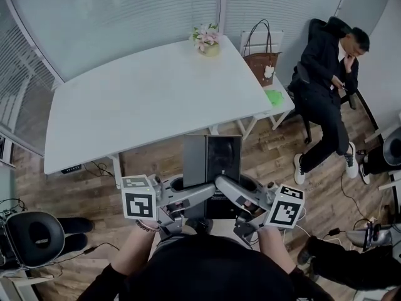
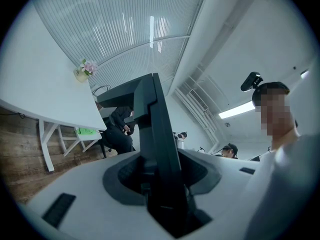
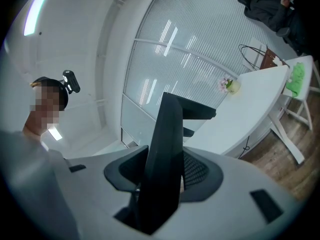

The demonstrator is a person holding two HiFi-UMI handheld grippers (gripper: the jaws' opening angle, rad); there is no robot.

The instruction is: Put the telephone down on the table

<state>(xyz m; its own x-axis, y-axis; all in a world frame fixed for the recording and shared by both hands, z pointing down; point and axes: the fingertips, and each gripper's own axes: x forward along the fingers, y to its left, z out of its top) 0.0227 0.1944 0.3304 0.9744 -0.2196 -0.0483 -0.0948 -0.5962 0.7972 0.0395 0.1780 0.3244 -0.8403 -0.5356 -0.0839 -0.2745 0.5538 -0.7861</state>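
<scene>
The white table lies ahead, most of its top bare, and the telephone is not on it. The flat dark unit hangs in the air over the wooden floor, just short of the near edge and toward the right end. The left gripper and the right gripper come in from opposite sides, and each has its jaws closed partway on the telephone's lower body. In both gripper views the dark slab stands edge-on between the pads (the left gripper view and the right gripper view agree).

The main risk, as I judge it, is the shared grip. If the two hands drift apart or tilt unevenly, the telephone could twist between the pads and slide out toward the floor. Carried forward too low, its front edge might knock the table's near edge. If it is set down too close to that edge, it could tip back off once the jaws open. Letting go with one side before the base sits flat would leave it pivoting on the other. The flower pot, near the far right corner, looks well clear of any of this.
</scene>
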